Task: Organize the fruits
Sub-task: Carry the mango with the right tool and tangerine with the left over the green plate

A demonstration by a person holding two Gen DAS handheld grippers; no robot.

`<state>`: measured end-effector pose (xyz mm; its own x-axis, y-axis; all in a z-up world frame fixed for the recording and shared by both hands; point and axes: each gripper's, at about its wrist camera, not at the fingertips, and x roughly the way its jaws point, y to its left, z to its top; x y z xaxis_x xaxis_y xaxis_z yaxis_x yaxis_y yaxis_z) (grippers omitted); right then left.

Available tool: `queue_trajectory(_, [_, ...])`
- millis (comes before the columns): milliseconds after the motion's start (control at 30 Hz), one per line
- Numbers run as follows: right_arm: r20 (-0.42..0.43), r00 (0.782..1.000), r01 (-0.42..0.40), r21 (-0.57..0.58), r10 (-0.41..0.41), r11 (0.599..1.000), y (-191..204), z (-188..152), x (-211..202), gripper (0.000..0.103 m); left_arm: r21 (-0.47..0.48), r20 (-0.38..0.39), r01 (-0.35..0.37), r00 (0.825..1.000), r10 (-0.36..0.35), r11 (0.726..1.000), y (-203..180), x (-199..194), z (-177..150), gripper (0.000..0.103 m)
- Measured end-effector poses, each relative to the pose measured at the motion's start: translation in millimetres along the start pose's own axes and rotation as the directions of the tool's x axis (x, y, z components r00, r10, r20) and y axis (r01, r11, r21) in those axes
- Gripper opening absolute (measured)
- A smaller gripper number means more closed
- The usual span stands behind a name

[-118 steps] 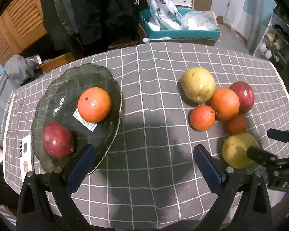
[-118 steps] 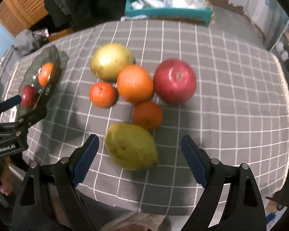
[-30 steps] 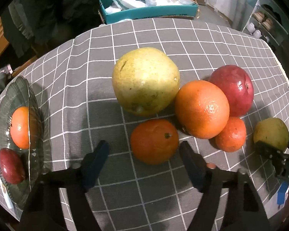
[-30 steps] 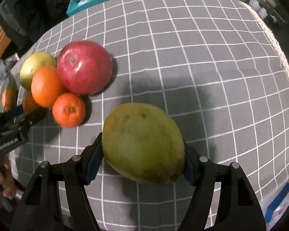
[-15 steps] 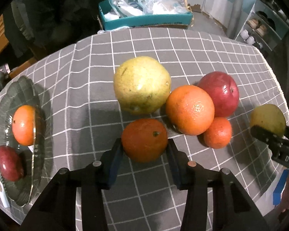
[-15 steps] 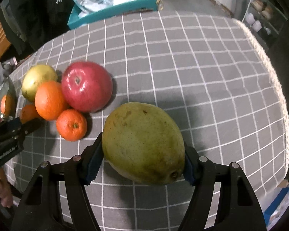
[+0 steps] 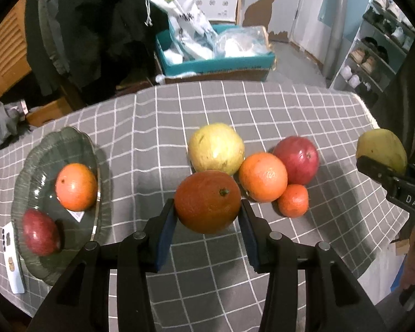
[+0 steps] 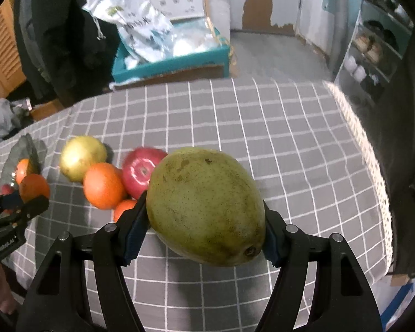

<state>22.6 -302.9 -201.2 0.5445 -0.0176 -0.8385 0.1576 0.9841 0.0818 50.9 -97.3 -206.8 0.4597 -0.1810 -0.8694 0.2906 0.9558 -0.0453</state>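
Observation:
My left gripper [image 7: 207, 221] is shut on a dark orange [image 7: 207, 201], held above the checked tablecloth. My right gripper [image 8: 204, 221] is shut on a green pear [image 8: 206, 206], also lifted; that pear [image 7: 381, 149] shows at the right edge of the left wrist view. On the cloth lie a yellow pear [image 7: 215, 147], an orange [image 7: 262, 176], a red apple [image 7: 296, 159] and a small tangerine [image 7: 293, 200]. At the left a dark glass plate [image 7: 41, 149] holds an orange [image 7: 76, 186] and a red apple [image 7: 40, 232].
The table's grey checked cloth [image 7: 262, 105] has a lace edge [image 8: 365, 149] on the right. Beyond the far edge stands a teal box [image 7: 215, 61] with white bags. A white card [image 7: 12, 262] lies by the plate. A shoe rack [image 7: 373, 47] stands at right.
My left gripper closed on the dark orange and lifted it off the cloth. My right gripper rose with the green pear in its grip.

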Motion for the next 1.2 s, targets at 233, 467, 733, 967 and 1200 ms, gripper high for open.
queue_trajectory(233, [0.082,0.997,-0.01,-0.013,0.011,1.0,5.2,8.2,-29.0,0.07,-0.012,0.074,0.004,0.997,-0.003,1.0,6.6,-28.5,6.6,0.046])
queue_trajectory(467, [0.151,0.989,0.009,-0.042,-0.002,0.999,13.6,14.5,-55.4,0.07,-0.017,0.14,0.005,0.99,-0.002,1.0,9.0,-54.9,13.6,0.046])
queue_trajectory(733, [0.236,0.972,-0.002,-0.089,0.023,0.996,29.3,24.3,-87.6,0.07,-0.022,0.21,0.006,0.978,-0.001,1.0,10.3,-83.2,21.2,0.046])
queue_trajectory(967, [0.263,0.963,-0.022,-0.124,0.054,0.992,48.3,31.0,-97.1,0.07,-0.041,0.252,0.007,0.968,0.004,0.999,21.1,-100.0,24.8,0.046])
queue_trajectory(1200, [0.274,0.958,-0.047,-0.157,0.09,0.986,72.0,41.2,-100.6,0.07,-0.07,0.275,-0.008,0.961,0.028,0.997,38.3,-108.9,26.2,0.046])
